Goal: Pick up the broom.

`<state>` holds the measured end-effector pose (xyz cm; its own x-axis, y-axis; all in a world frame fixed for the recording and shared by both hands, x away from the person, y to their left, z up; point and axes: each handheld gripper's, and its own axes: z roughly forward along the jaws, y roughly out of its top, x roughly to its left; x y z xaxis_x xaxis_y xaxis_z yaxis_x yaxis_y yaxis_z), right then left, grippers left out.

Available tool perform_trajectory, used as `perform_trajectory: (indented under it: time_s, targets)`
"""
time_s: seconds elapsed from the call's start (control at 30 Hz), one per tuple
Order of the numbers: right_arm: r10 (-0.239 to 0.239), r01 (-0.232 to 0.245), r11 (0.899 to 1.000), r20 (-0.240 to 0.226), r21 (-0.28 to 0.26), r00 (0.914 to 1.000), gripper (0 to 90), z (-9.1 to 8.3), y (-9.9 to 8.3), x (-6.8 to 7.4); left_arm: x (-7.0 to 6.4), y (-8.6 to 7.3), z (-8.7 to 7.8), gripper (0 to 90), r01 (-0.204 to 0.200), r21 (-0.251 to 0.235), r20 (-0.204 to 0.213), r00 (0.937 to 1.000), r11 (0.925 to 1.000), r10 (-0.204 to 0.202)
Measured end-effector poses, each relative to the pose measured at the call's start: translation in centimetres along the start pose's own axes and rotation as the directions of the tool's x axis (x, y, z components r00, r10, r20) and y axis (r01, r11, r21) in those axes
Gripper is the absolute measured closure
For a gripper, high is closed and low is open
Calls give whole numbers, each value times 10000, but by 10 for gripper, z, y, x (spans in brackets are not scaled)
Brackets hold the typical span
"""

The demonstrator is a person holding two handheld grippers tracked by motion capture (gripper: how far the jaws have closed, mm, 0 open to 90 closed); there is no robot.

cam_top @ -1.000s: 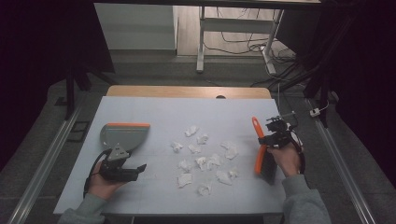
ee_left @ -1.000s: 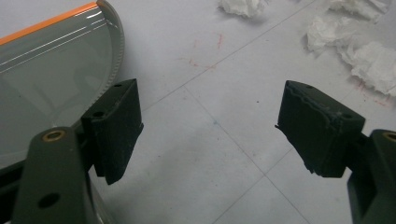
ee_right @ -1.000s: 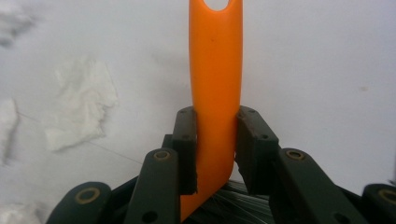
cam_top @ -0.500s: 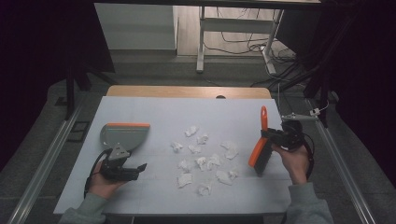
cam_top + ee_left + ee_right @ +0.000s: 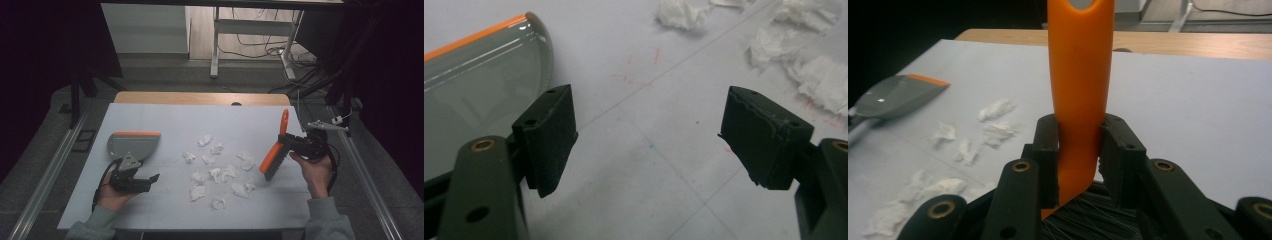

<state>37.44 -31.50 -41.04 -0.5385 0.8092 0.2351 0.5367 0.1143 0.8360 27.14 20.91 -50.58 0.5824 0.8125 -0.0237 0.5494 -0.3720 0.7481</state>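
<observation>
High view with both gripper views. The right gripper (image 5: 295,145) is held above the right part of the white-covered table (image 5: 165,120); its fingers (image 5: 1045,150) are pressed against both sides of the orange plastic handle of a hand brush (image 5: 276,150), just above the dark bristles seen at the bottom of the right gripper view. The brush is carried tilted, handle tip raised toward the far edge of the table and bristle head lowered toward the nearest of the crumpled white paper scraps (image 5: 220,172), which are scattered over the middle of the table. Whether the bristles touch the table cannot be told.

The left gripper (image 5: 145,181) is held low over the near left part of the table, with its fingers (image 5: 549,132) spread wide and nothing between them; bare table surface is seen in the gap. A grey plastic dustpan with an orange front lip (image 5: 132,144) lies flat just beyond this gripper, its lip turned away from the person. The dustpan is seen just beside one finger in the left gripper view; contact cannot be judged.
</observation>
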Motion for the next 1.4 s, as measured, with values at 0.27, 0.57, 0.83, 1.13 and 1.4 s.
perform_trajectory:
  time_s: [0.27, 0.57, 0.83, 1.13, 1.4]
  targets:
    - [402, -427, 9984, -642, -376, 9971, 708, 6, 0, 9, -16, 15, 7, 235, -434, -195, 270, 9987, 9989, 439]
    - [462, -546, 9966, -1316, -611, 9902, 709, 15, 1, 23, -42, 41, 19, 244, -937, -650, 895, 9910, 9935, 993]
    - [439, -582, 9949, -1656, -823, 9852, 708, 23, 1, 43, -62, 61, 33, 247, -1231, -796, 1433, 9806, 9892, 1336]
    - [613, -808, 9934, -2171, -820, 9742, 708, 44, -8, 69, -91, 83, 49, 249, -1541, -989, 2188, 9604, 9831, 1725]
    - [880, -1175, 9863, -2326, -1160, 9686, 707, 59, -13, 87, -110, 91, 66, 259, -1712, -916, 2441, 9512, 9810, 1888]
